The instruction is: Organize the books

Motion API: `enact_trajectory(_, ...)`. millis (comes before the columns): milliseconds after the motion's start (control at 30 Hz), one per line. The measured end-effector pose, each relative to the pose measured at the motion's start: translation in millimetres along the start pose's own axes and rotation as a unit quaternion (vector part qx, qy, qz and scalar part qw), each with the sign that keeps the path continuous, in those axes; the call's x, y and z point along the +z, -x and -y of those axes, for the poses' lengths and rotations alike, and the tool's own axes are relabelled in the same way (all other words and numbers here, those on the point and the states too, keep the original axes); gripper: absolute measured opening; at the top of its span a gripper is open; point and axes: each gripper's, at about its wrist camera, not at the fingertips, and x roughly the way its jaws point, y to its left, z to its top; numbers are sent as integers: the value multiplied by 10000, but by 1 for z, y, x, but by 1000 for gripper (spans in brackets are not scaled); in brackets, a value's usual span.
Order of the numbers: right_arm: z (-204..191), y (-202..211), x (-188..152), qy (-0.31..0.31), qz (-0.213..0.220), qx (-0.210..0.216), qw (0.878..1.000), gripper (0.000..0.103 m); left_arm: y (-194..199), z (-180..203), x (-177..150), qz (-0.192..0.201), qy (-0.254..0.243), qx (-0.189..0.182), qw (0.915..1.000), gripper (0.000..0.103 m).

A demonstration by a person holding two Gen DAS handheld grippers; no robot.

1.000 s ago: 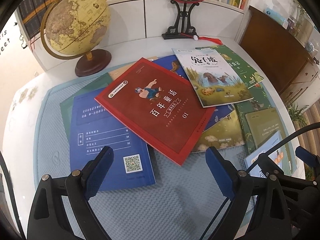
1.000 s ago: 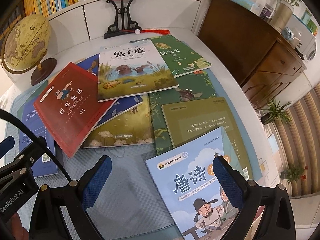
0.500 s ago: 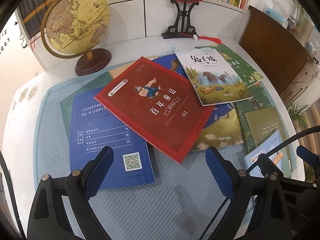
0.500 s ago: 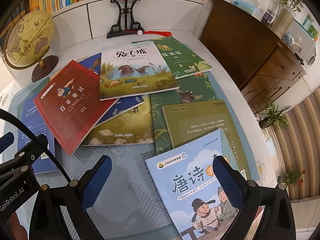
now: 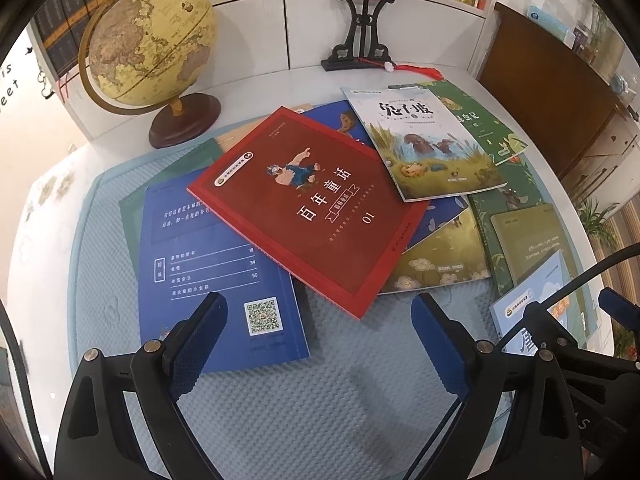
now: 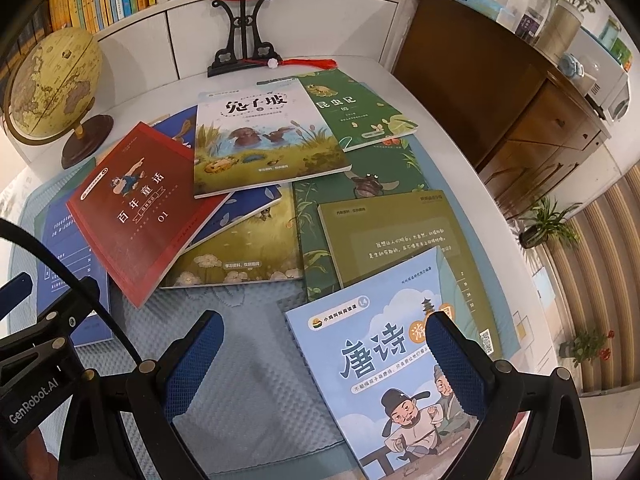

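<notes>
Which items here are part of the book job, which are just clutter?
Job:
red book
blue book
rabbit-cover book
green insect book
light-blue poetry book
olive book

Just there:
globe
fan stand
potted plant

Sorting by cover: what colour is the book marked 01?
Red book, clearest in the left wrist view.

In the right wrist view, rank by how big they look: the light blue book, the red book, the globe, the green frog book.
1. Light blue book, though nearness to the camera inflates it.
2. Red book.
3. Globe and green frog book look about alike; no ranking between them.
</notes>
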Motion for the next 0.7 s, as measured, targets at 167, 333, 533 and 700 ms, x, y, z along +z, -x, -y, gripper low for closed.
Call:
enact_trajectory(167, 0, -2, 0, -6, -22, 8, 10000, 100, -2, -2, 0, -18, 27, 18, 10000, 93)
enact_trajectory(333, 0, -3, 0, -11, -53, -3, 10000, 100, -4, -2, 0, -41, 40, 27, 10000, 93)
enact_trajectory(533, 2, -6, 0, -61, -82, 1, 9999, 101, -6, -1, 0, -70, 9, 89, 9999, 93)
enact_trajectory(700, 1, -8, 1, -54, -119, 45, 9999, 101, -8, -2, 0, -91, 13, 98, 9999, 93)
